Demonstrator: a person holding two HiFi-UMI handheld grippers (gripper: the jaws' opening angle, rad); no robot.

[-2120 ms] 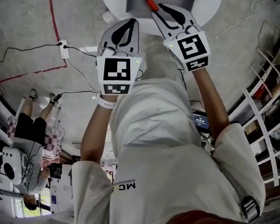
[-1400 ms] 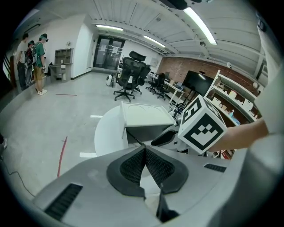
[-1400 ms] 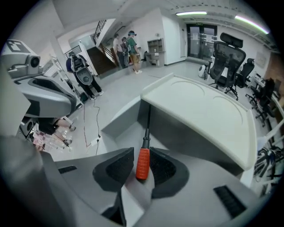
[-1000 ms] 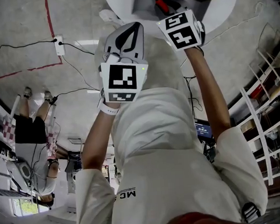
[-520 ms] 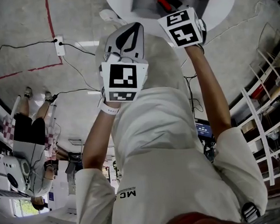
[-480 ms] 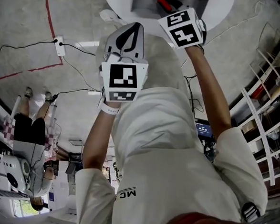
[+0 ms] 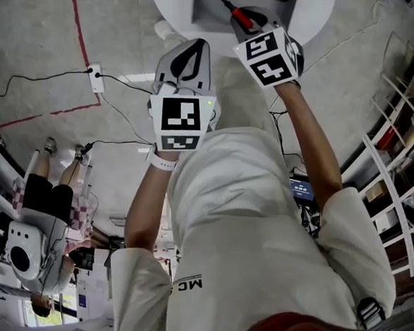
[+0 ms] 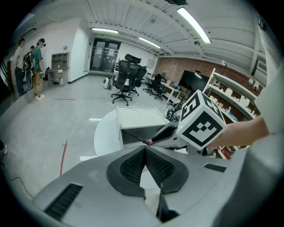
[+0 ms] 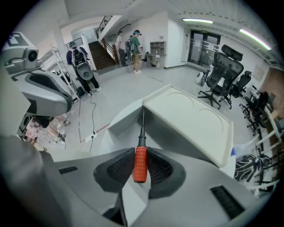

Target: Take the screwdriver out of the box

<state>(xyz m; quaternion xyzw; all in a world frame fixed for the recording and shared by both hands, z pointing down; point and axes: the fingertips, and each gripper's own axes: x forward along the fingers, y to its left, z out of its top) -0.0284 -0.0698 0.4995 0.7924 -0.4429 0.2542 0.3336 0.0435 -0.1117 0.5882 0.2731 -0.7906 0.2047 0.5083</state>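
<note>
Tongs [image 9: 140, 167] clamp the screwdriver [image 9: 140, 162] (red handle) before the box [image 9: 186, 119].

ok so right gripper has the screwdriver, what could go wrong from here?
1. The right gripper clamps the screwdriver by its red handle only. The shaft sticks out ahead, so it may pivot or slip.
2. The shaft tip points at the box beside its raised lid; a skewed pull could catch either.
3. The left gripper is shut, empty, off the box; a snag may drag it.

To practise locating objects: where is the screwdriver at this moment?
Right gripper view, centre: the screwdriver is clamped by its red handle in the right gripper, its shaft pointing at the open white box just ahead.
</note>
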